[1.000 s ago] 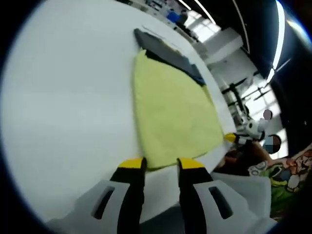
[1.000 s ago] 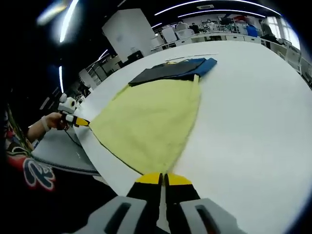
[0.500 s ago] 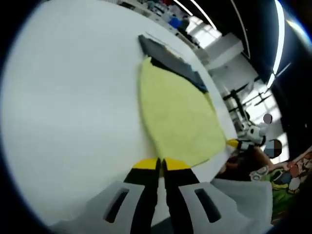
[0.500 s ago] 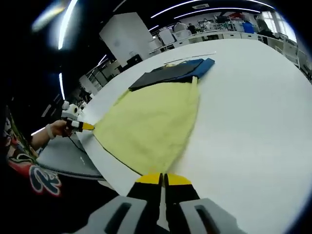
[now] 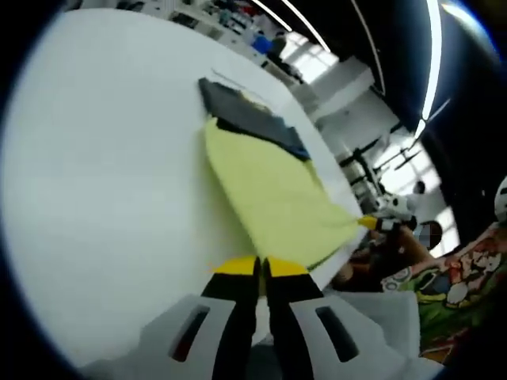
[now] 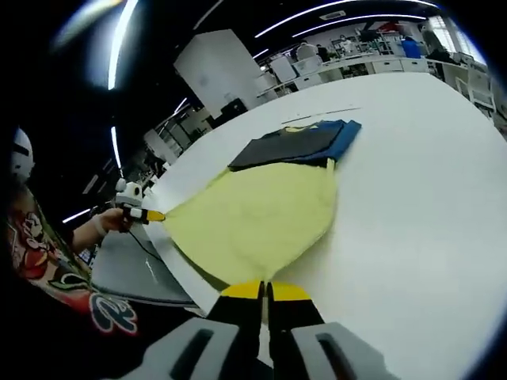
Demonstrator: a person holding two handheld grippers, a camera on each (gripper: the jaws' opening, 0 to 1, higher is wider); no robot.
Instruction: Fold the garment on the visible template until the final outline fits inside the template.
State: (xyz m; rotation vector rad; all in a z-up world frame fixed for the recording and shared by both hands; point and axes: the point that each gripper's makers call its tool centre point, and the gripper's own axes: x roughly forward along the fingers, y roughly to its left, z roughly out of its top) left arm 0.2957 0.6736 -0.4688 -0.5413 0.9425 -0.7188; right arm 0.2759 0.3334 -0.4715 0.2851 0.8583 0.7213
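A yellow garment (image 5: pixel 269 190) lies spread on the white table (image 5: pixel 103 158), its near edge raised off the surface. My left gripper (image 5: pixel 261 267) is shut on one near corner of it. My right gripper (image 6: pixel 265 289) is shut on the other near corner of the yellow garment (image 6: pixel 253 218). Each gripper's yellow tip shows in the other's view: the right gripper (image 5: pixel 371 223) at the cloth's right point, the left gripper (image 6: pixel 150 214) at its left point. A flat dark grey and blue piece (image 6: pixel 297 142) lies against the garment's far edge.
Bare white table (image 6: pixel 420 198) stretches wide beside and beyond the garment. The table's near edge runs just under the held corners, with a grey surface (image 6: pixel 127 269) below it. A person's hand (image 6: pixel 103 224) and patterned sleeve are close by. Workshop benches stand far behind.
My left gripper went from open astride the near corner to shut on it. The garment's near edge has since risen off the table, and both views have shifted.
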